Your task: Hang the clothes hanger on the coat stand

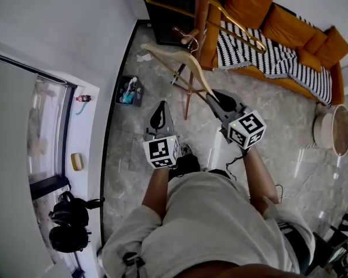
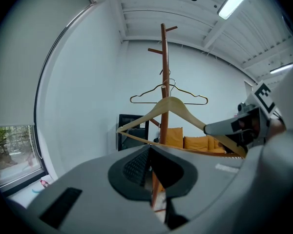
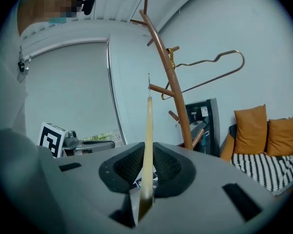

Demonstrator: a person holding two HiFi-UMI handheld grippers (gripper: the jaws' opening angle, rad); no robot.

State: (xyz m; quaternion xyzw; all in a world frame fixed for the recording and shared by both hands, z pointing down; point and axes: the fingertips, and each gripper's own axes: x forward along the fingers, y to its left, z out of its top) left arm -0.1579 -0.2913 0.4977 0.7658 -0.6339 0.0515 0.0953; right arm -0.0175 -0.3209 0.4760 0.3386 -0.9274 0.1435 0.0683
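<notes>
Right gripper view: right hand-held gripper point(image 3: 145, 172) clamps the wooden hanger point(image 3: 148, 130) by one arm tip, leaving its hook free, near the coat stand point(image 3: 172, 87) pegs. Left hand-held gripper point(image 2: 150, 167) closed, empty, kept clear.

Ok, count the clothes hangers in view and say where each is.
2. A wooden hanger is clamped in the right gripper, held up near the coat stand. A metal wire hanger hangs on the stand itself. None other shows, though some may be hidden.

Grey left gripper point(image 1: 160, 108) at centre, jaws together, grey right gripper point(image 1: 216, 99) beside it pinching pale wooden clothes hanger point(image 3: 147, 145), forearms bare.
</notes>
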